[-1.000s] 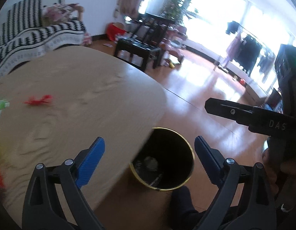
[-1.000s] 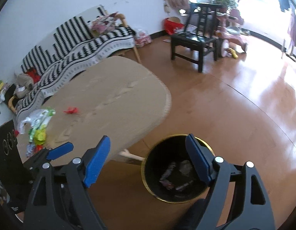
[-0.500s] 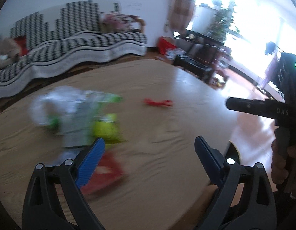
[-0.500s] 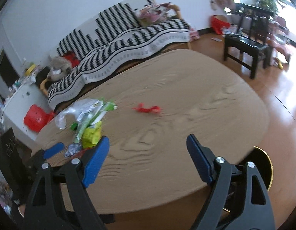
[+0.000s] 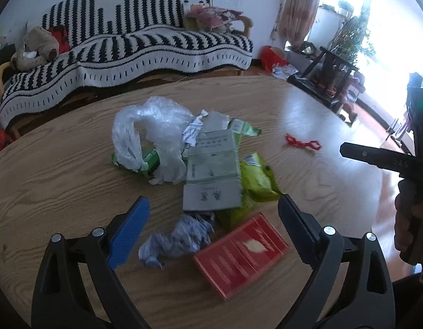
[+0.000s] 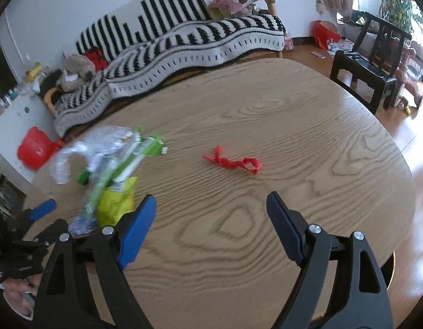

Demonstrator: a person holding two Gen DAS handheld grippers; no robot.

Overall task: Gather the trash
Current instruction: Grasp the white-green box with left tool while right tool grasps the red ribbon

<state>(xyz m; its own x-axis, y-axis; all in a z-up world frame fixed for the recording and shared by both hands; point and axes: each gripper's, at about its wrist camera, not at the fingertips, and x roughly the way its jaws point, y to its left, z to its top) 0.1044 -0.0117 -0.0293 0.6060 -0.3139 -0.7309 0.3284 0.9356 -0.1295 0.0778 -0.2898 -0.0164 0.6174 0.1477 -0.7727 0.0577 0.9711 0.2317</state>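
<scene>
Now both tongs gape empty: left tongs [image 5: 212, 226] over the wrappers [image 5: 211, 175], right tongs [image 6: 211, 219] facing the ribbon [image 6: 233, 162] mid-table [image 6: 293, 126].

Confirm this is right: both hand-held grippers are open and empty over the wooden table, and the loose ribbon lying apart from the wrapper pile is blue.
One detail is wrong: the ribbon is red, not blue, as the right wrist view shows. The rest holds: the left hand-held gripper and right hand-held gripper are both open and empty over the wooden table, and the ribbon lies apart from the wrapper pile.

Wrapper heap [image 5: 208, 170], red ribbon [image 6: 233, 161] apart on table.
</scene>
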